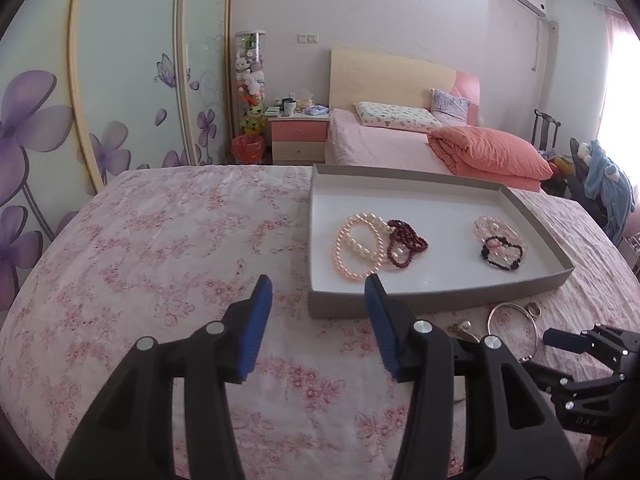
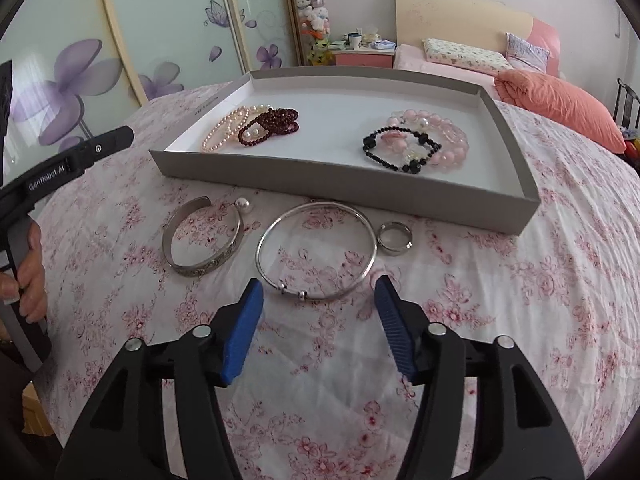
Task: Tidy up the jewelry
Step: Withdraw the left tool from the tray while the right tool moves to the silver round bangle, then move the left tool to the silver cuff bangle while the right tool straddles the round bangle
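Note:
A grey tray [image 2: 400, 194] [image 1: 400, 302] with a white floor sits on the floral cloth. It holds pearl bracelets [image 2: 228, 128] [image 1: 356, 246], a dark red bead bracelet [image 2: 272, 126] [image 1: 404, 240], a black bead bracelet [image 2: 400, 148] [image 1: 502, 254] and a pink bead bracelet [image 2: 444, 132]. In front of the tray lie a silver cuff [image 2: 202, 240], a thin silver bangle [image 2: 316, 250] [image 1: 514, 326], a silver ring [image 2: 395, 238] [image 1: 533, 309] and a pearl earring [image 2: 243, 205]. My right gripper [image 2: 318, 286] is open and empty just before the bangle. My left gripper [image 1: 318, 286] is open and empty at the tray's near left corner.
The table is covered with a pink floral cloth [image 2: 520, 300]. A bed with an orange quilt [image 1: 492, 152], a nightstand [image 1: 298, 136] and a flower-printed wardrobe [image 1: 60, 120] stand behind. The left gripper's body [image 2: 60, 168] shows at the left edge of the right wrist view.

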Demonstrator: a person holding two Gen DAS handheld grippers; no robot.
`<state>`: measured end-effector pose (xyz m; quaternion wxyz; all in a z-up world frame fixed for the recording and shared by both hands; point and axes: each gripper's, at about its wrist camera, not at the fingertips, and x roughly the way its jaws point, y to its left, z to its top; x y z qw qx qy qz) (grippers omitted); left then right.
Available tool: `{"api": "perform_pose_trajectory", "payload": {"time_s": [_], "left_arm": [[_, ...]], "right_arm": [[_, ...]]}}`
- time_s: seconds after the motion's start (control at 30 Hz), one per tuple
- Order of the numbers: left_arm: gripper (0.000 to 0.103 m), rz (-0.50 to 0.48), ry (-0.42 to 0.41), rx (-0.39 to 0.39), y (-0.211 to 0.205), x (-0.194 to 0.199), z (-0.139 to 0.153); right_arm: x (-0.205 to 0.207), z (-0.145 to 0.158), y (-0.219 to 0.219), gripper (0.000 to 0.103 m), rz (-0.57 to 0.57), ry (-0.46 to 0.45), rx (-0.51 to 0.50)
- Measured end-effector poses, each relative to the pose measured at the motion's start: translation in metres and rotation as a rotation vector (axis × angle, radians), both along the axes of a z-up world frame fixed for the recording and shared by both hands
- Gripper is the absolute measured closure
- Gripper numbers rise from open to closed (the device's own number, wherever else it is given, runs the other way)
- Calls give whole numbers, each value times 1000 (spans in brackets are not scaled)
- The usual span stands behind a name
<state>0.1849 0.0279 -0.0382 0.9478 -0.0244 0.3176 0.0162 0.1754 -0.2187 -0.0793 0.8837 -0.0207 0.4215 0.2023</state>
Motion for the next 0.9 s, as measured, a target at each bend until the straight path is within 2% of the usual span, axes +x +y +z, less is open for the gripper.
{"api": "perform_pose_trajectory", "payload": {"time_s": [0.07,0.4,0.67,0.9], "left_arm": [[54,18,-5,-5,6,2,2],[54,44,1,2,16,8,2],[54,20,14,14,9,7,-1],[53,-27,26,14,-2,4,-1]], "right_arm": [[5,0,6,35,3,-1,-18],[25,0,28,28,16,-12,-102],[24,0,28,31,20,-13,-100],[-1,0,13,31,20,-9,-106]]}}
